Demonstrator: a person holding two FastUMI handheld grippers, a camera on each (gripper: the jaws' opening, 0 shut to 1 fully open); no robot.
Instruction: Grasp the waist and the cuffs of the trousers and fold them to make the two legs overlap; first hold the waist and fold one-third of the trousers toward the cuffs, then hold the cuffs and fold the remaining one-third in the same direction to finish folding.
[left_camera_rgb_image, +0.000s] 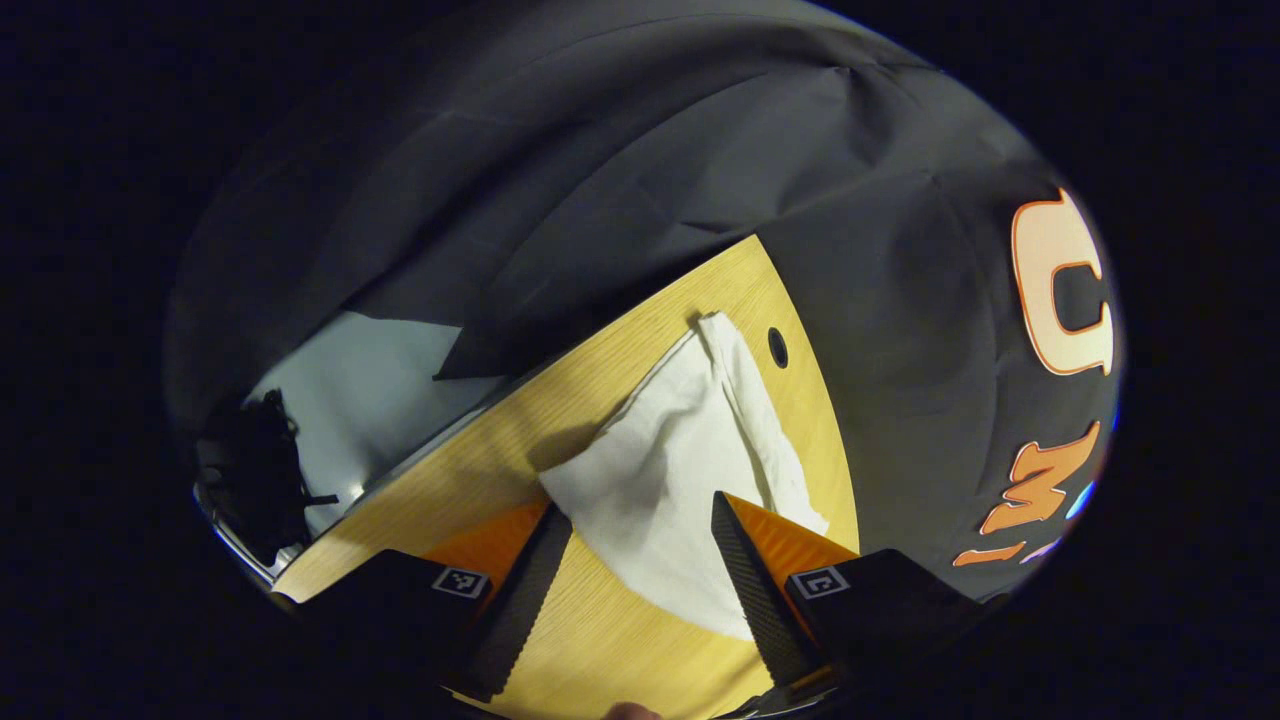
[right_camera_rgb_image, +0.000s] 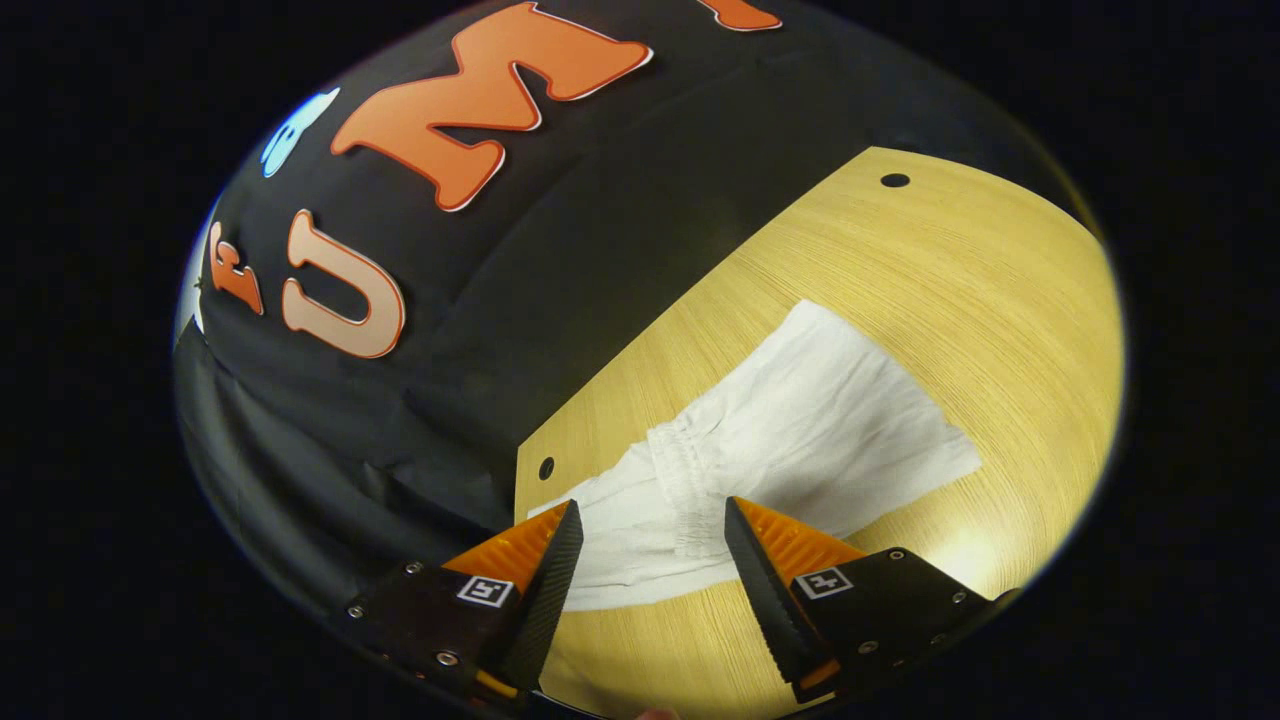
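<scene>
White trousers (left_camera_rgb_image: 665, 470) lie folded on the wooden table (left_camera_rgb_image: 600, 640). In the left gripper view my left gripper (left_camera_rgb_image: 640, 505) hovers open just above their near edge, the cloth showing between its fingers. In the right gripper view the same trousers (right_camera_rgb_image: 790, 440) stretch from the lower middle toward the right, with the gathered elastic waist (right_camera_rgb_image: 680, 480) lying across the folded cloth. My right gripper (right_camera_rgb_image: 652, 515) stands open over that waist end, with nothing pinched between its fingers.
The table's far edge meets the black booth cloth (right_camera_rgb_image: 520, 300). Small round holes (right_camera_rgb_image: 895, 181) mark the tabletop near its corners. Past the table's side, a pale floor (left_camera_rgb_image: 370, 390) and a dark bundle (left_camera_rgb_image: 255, 480) lie below.
</scene>
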